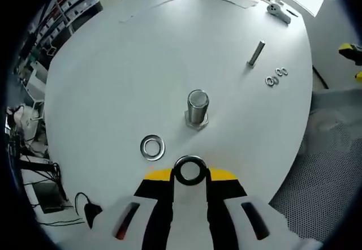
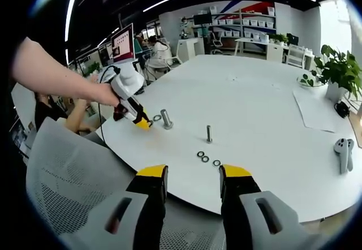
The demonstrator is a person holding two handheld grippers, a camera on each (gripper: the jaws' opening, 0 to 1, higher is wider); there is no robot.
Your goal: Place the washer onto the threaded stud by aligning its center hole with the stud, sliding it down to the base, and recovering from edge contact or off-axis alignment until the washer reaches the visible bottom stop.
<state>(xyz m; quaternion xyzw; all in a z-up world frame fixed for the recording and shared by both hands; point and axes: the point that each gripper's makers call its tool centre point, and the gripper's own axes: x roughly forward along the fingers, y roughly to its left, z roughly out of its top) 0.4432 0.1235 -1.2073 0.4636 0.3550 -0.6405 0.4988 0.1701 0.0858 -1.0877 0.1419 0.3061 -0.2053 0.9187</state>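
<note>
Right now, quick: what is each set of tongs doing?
Left tongs: shut on a washer, short of the large threaded stud.
Right tongs: open, holding nothing.

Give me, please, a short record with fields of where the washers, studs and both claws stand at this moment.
left claw: shut on held washer, short of the large stud
large stud: upright on white table, bare
loose washer: flat on table, left of large stud
small stud: upright, farther back
spare washers: beside small stud
right claw: open, at the table edge
</note>
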